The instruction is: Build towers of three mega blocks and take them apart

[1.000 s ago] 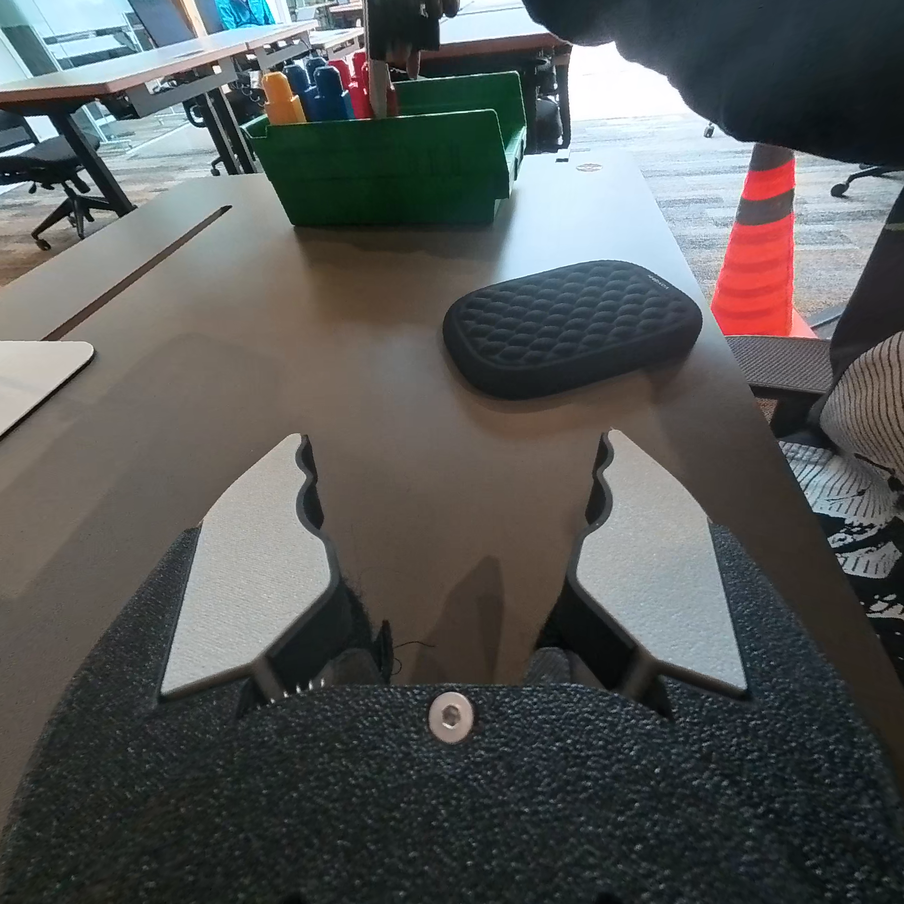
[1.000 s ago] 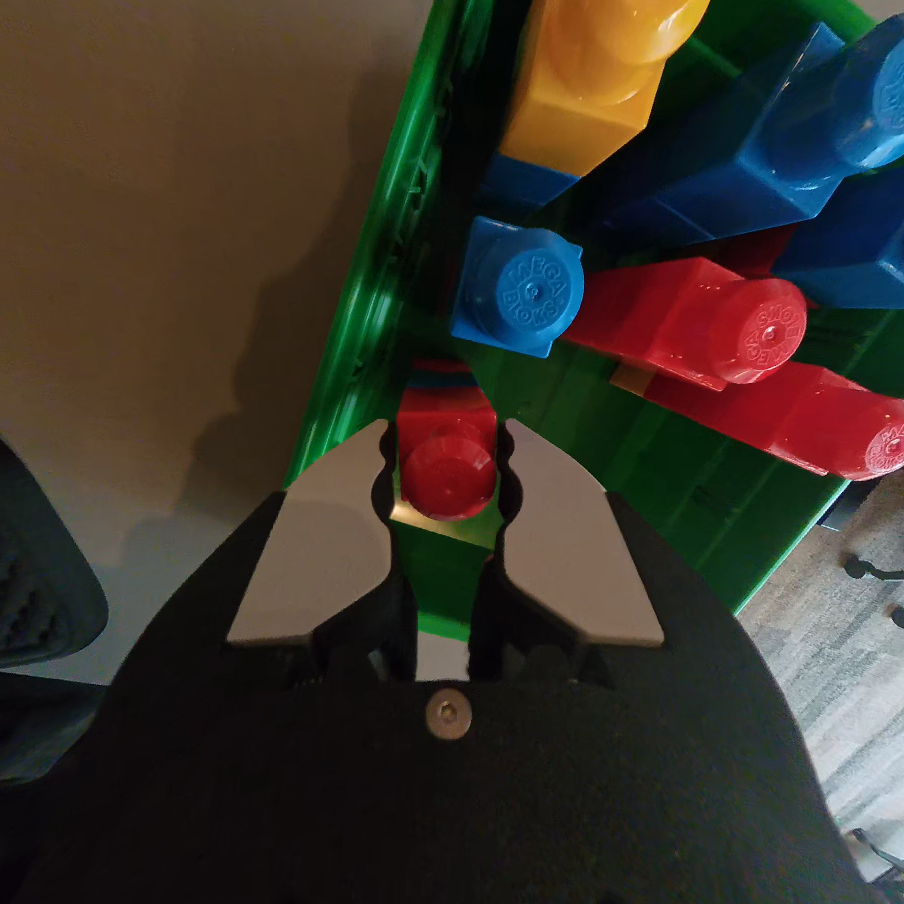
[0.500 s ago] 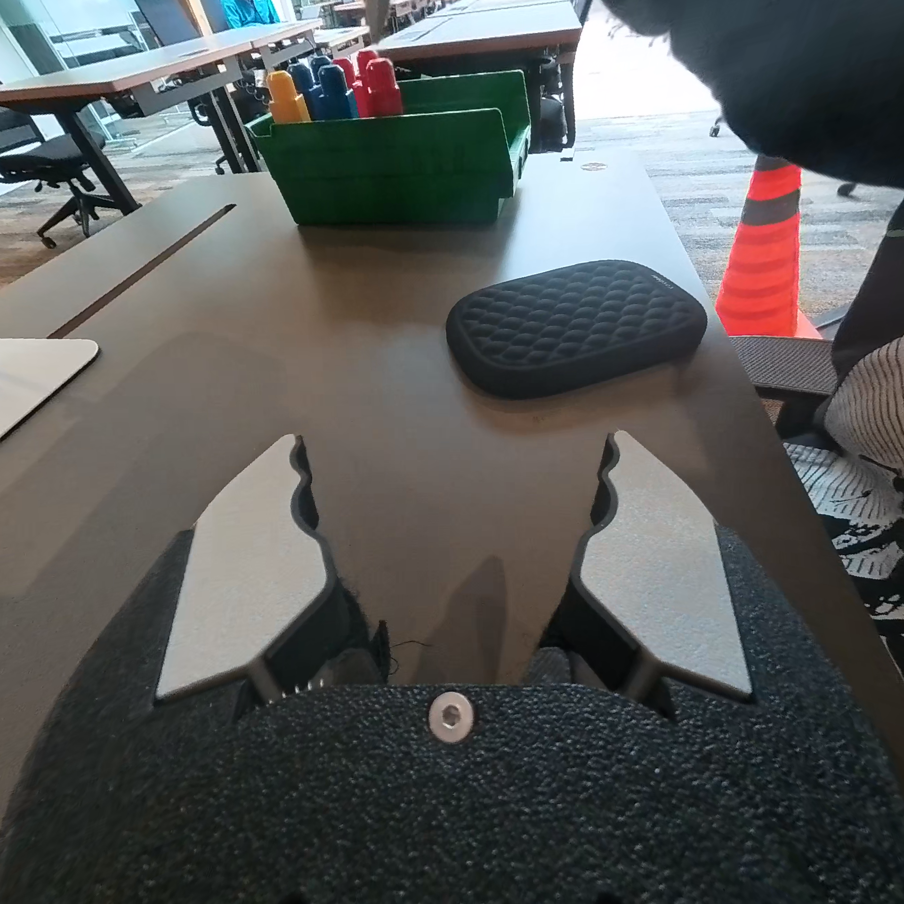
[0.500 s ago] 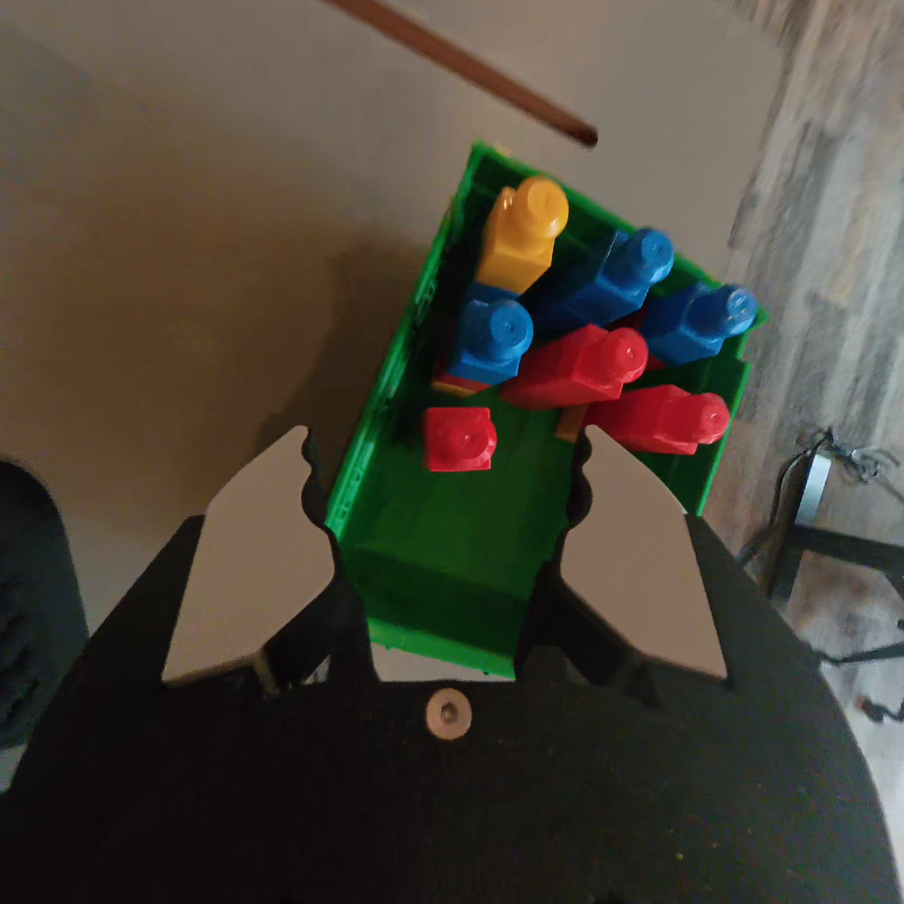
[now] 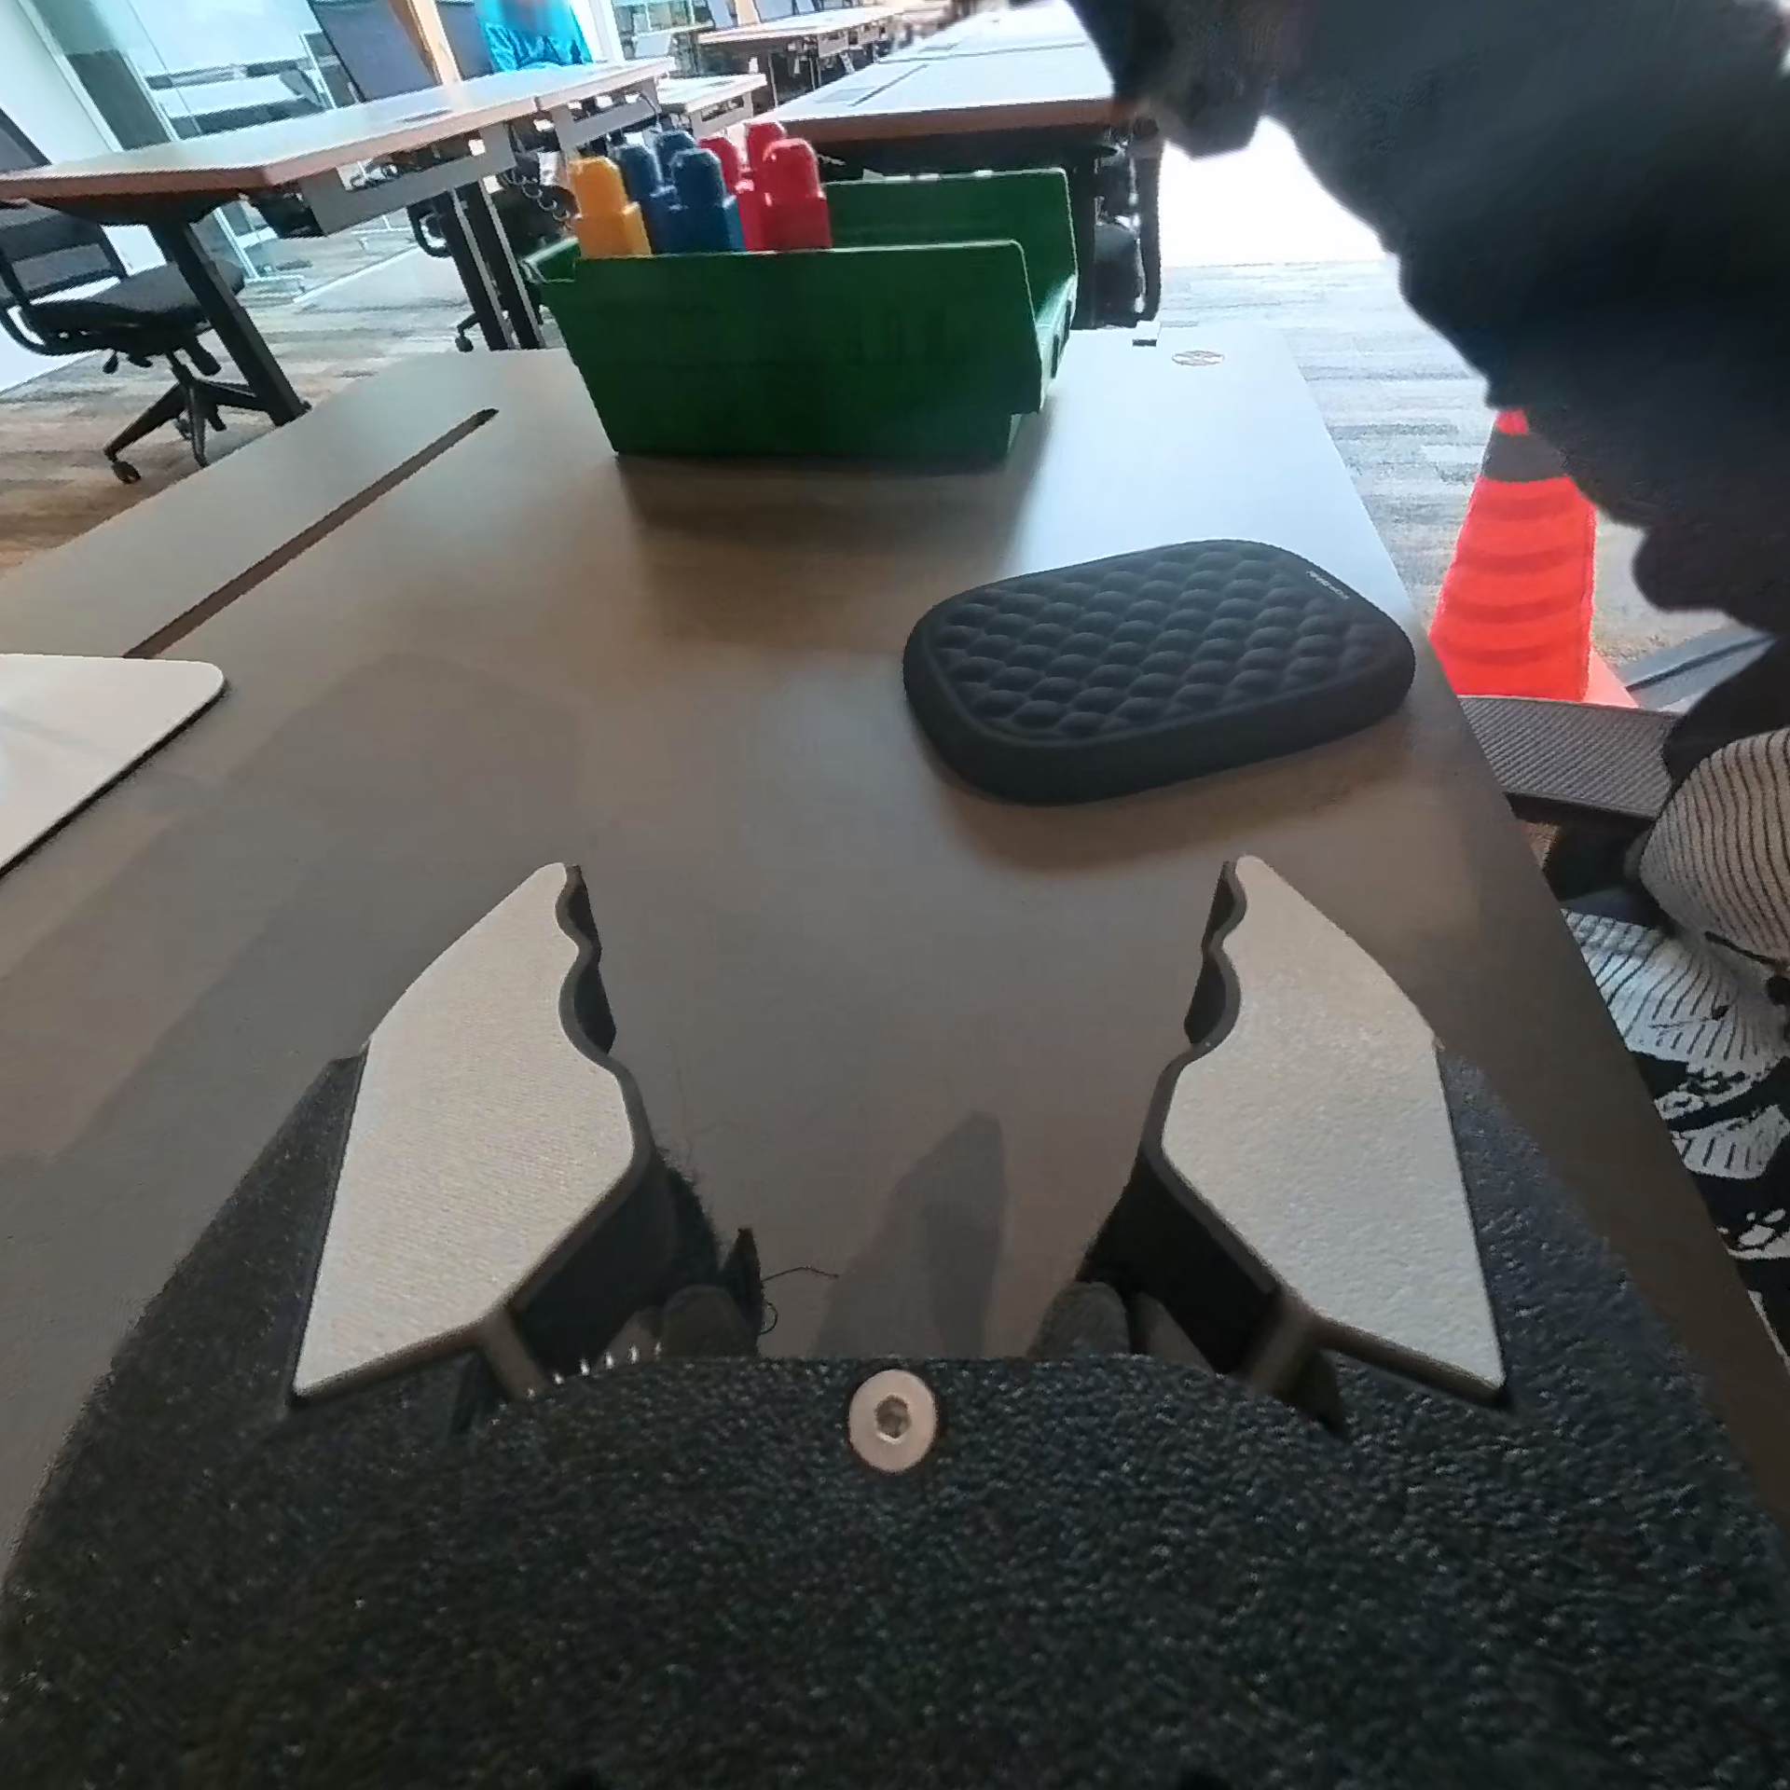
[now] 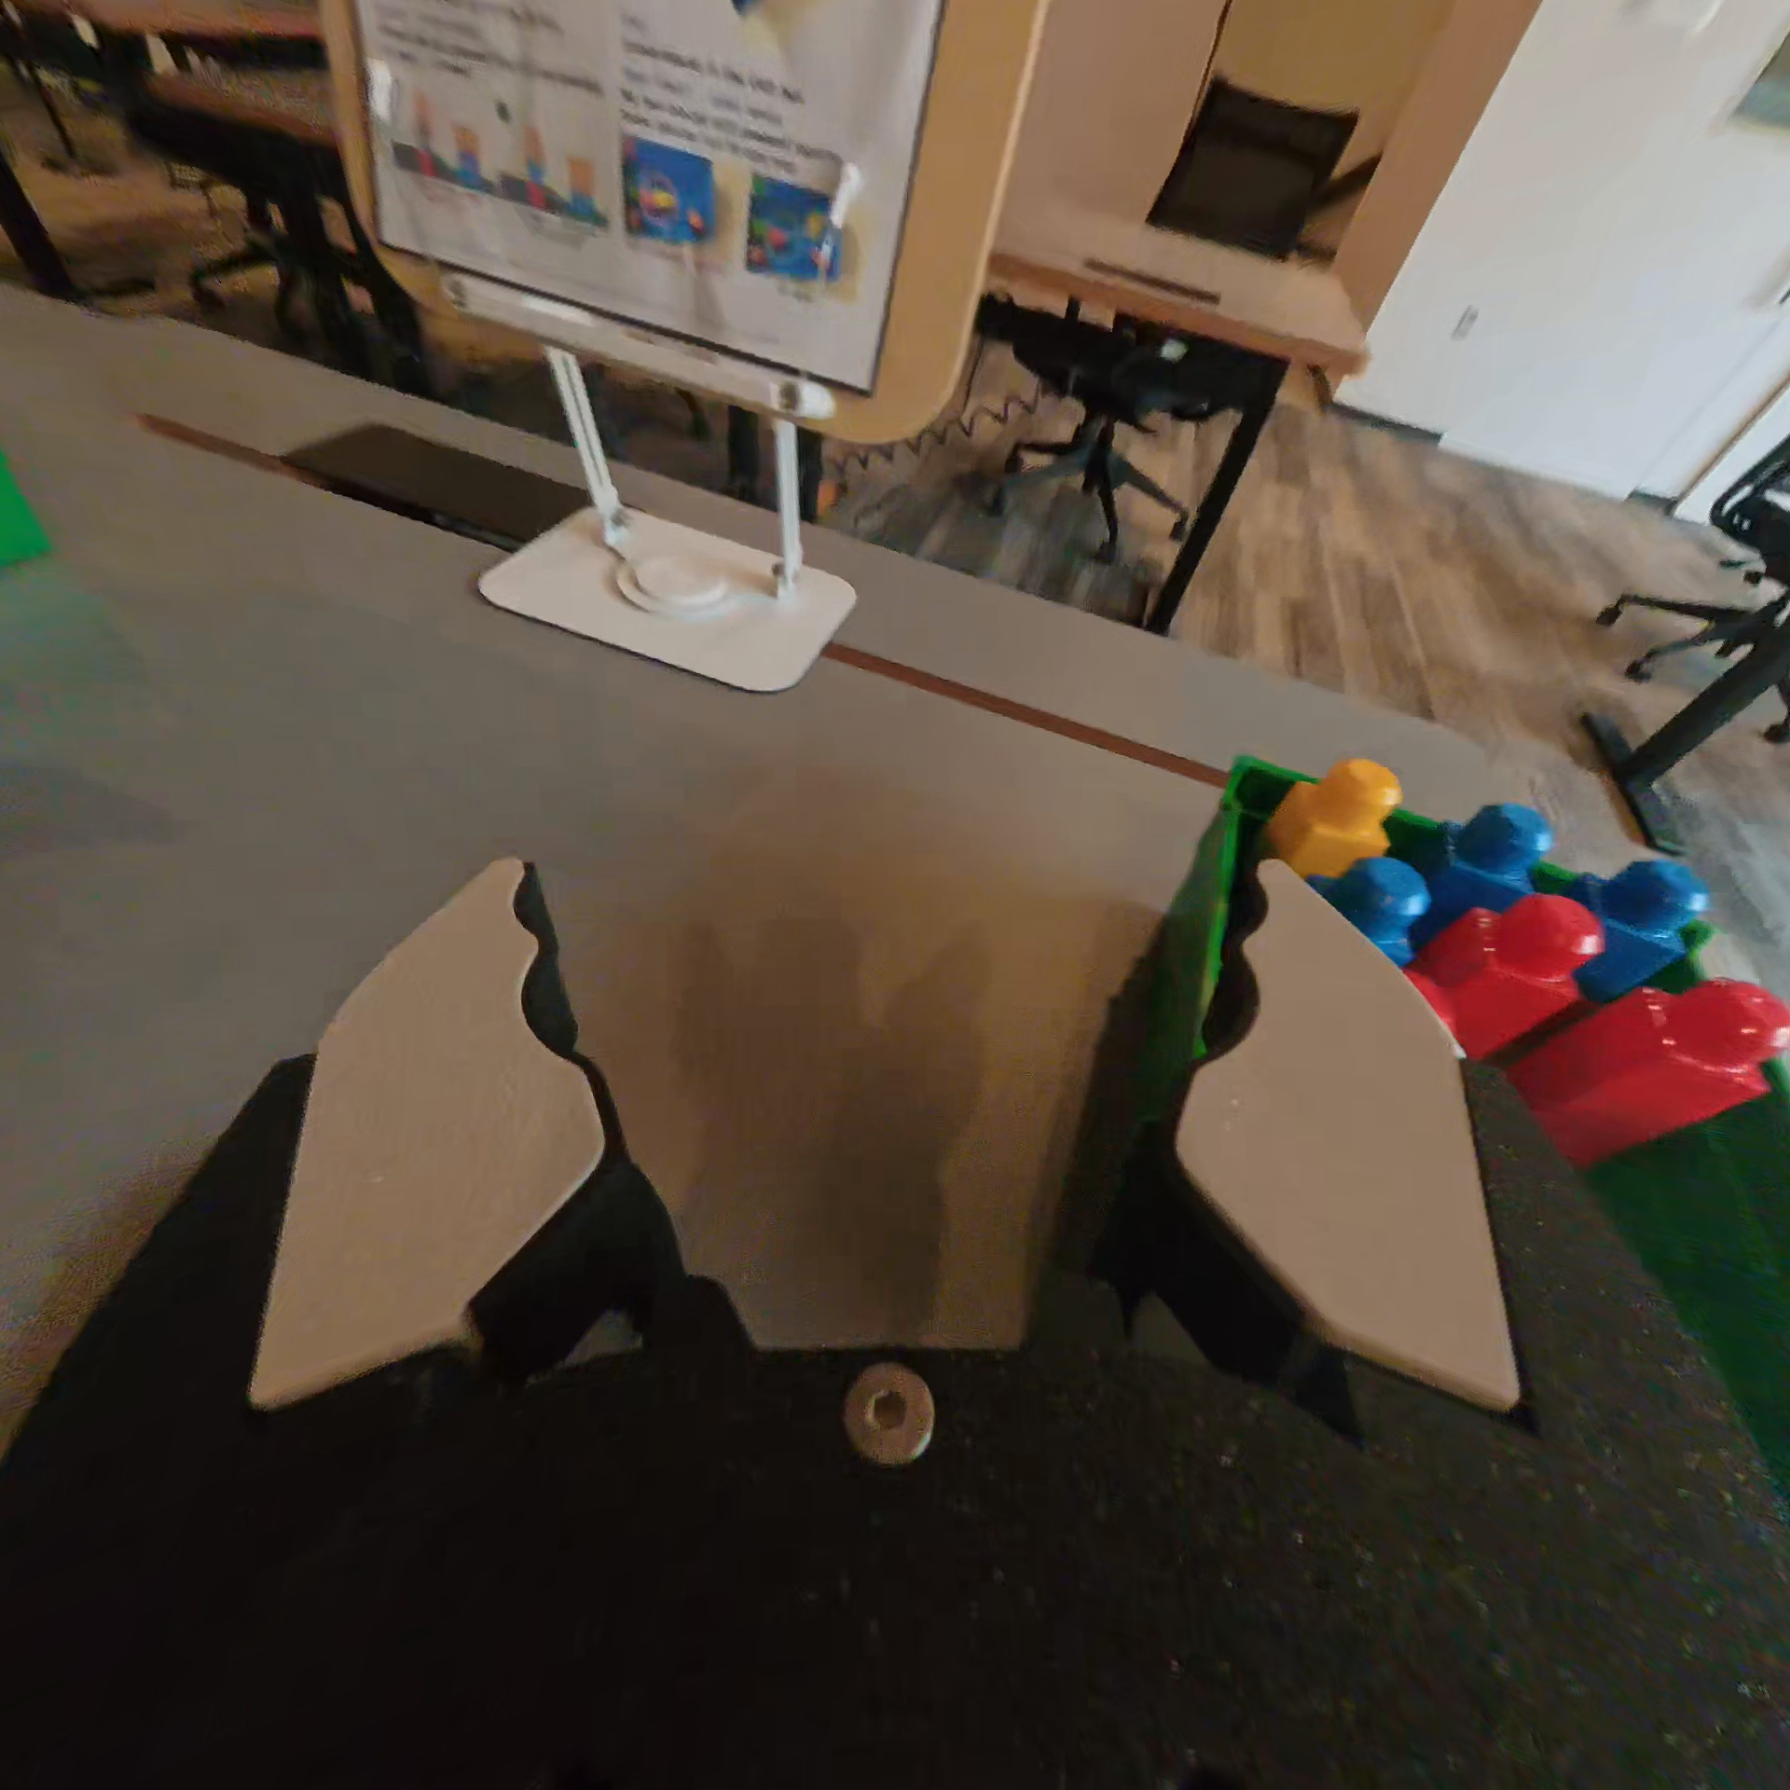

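Note:
A green bin (image 5: 814, 358) stands at the far end of the dark table (image 5: 736, 697), with several block towers in it: yellow (image 5: 602, 208), blue (image 5: 693, 199) and red (image 5: 789, 194) tops show. My left gripper (image 5: 896, 920) is open and empty, low over the near table. In the right wrist view the bin (image 6: 1196, 959) lies at the right, with yellow (image 6: 1342, 814), blue (image 6: 1496, 862) and red (image 6: 1511, 969) blocks. My right gripper (image 6: 891, 910) is open and empty over bare table, left of the bin.
A black padded rest (image 5: 1153, 668) lies right of centre. A white stand base (image 6: 668, 610) holds up a board with pictures (image 6: 639, 174). A white pad corner (image 5: 87, 717) is at the left. An orange cone (image 5: 1521, 571), chairs and other desks stand around. A dark sleeve (image 5: 1550, 242) hangs at upper right.
My right gripper let go of a red-topped tower in the bin, opened, rose and swung left, away from the bin. My left gripper has not moved.

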`<state>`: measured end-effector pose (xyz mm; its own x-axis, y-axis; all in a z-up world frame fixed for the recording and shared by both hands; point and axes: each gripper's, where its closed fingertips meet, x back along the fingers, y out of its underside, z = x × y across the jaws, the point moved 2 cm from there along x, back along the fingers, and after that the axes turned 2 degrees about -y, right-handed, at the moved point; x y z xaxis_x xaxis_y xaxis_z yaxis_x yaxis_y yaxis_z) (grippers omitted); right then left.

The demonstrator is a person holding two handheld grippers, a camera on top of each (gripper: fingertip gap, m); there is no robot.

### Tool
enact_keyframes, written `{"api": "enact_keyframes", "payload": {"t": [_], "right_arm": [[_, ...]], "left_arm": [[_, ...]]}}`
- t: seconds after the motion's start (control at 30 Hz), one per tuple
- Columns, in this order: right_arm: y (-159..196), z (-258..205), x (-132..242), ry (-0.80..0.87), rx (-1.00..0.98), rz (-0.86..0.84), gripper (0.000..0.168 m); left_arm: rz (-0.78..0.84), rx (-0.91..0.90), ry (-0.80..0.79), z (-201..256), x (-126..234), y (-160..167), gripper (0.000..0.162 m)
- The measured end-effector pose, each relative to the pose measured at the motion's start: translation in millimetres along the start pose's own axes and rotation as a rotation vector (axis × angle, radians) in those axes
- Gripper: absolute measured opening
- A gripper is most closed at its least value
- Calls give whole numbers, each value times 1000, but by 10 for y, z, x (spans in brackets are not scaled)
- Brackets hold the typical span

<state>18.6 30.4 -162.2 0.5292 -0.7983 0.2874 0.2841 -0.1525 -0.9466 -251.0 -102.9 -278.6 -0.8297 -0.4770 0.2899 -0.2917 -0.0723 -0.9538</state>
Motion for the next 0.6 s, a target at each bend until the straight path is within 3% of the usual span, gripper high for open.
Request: {"api": "enact_keyframes", "payload": {"t": [0.27,0.6], "right_arm": [[318,-904,-49,-43,-12,186,125],[662,-1314,-189,-140,-133,267,115]], "left_arm": [[50,19,-19,-41,54,-68,118],[90,-12,-88,-19,232,-236,118]]}}
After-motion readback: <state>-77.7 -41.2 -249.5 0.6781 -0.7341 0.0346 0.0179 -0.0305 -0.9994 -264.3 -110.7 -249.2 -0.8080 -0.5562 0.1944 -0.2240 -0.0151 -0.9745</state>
